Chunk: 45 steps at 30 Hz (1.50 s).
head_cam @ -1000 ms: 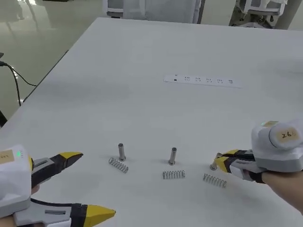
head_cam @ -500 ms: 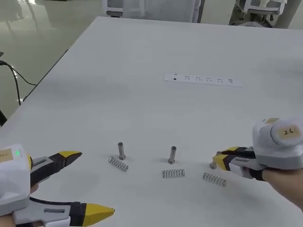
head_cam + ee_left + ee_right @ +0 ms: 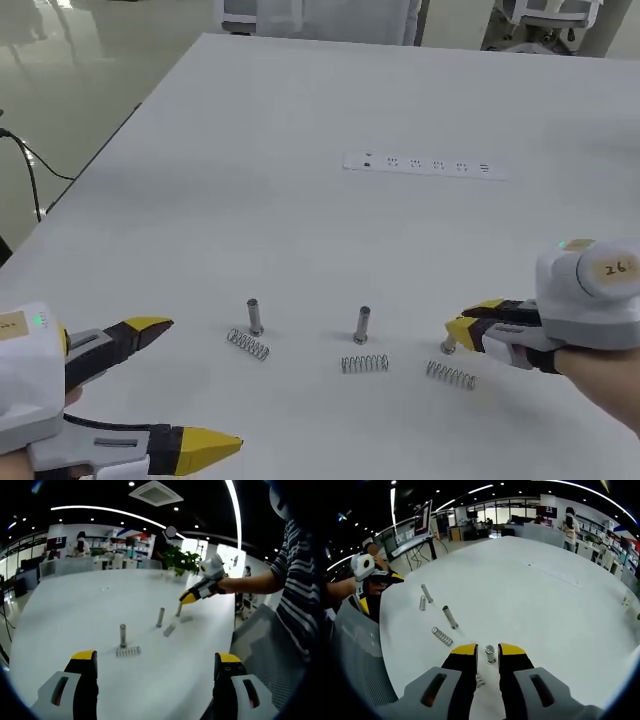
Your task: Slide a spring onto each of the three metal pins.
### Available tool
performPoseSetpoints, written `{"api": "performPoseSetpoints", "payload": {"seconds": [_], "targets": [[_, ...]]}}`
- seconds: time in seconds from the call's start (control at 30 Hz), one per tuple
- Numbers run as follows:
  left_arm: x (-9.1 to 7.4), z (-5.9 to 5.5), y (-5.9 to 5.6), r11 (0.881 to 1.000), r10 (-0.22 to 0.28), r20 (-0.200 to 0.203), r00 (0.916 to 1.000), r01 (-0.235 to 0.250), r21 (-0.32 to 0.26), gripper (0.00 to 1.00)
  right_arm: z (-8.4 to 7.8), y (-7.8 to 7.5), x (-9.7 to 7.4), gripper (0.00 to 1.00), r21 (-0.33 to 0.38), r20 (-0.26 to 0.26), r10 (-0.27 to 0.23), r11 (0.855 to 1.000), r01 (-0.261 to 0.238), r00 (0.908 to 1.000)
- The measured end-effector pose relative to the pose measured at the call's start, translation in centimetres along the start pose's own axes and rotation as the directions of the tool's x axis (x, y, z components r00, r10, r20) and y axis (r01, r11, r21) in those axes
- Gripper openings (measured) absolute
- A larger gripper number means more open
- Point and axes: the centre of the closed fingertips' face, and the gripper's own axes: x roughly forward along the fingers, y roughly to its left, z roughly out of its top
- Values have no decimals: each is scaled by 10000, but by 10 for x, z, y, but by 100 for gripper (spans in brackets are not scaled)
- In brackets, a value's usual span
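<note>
Three short metal pins stand in a row on the white table: the left pin, the middle pin and the right pin. A spring lies flat just in front of each: the left spring, the middle spring and the right spring. My right gripper is low at the right pin. In the right gripper view its jaws stand narrowly apart on either side of that pin, with a small gap still showing. My left gripper hovers wide open and holding nothing, well left of the row.
A white power strip lies further back on the table. The table's left edge runs diagonally, with floor and a black cable beyond it. Office chairs stand past the far edge.
The right gripper has shifted slightly right and up, its tips still at the right pin. The left gripper, pins and springs have not moved; the head camera drifted a little.
</note>
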Motion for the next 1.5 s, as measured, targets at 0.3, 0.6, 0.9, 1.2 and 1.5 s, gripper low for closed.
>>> {"api": "performPoseSetpoints", "payload": {"seconds": [0.3,0.6,0.9,1.2,1.5], "targets": [[1,0,-2,10000,-19,-10,10000,19,29,94,7,0,-10,14,-64,188,22,10000,-21,9998],[2,3,-2,10000,12,117,9999,-12,-37,94,5,3,-15,14,-777,-15,39,9970,-40,10000],[3,4,-2,10000,25,116,9999,-26,28,94,8,10,-23,14,-447,139,433,9981,-426,9990],[3,0,-4,10000,1,24,10000,-1,20,94,2,16,-31,13,-949,-257,771,9923,-792,9967],[2,0,-4,10000,16,35,10000,-16,25,94,-14,28,-28,14,-2429,-1293,1213,9584,-1500,9842]]}}
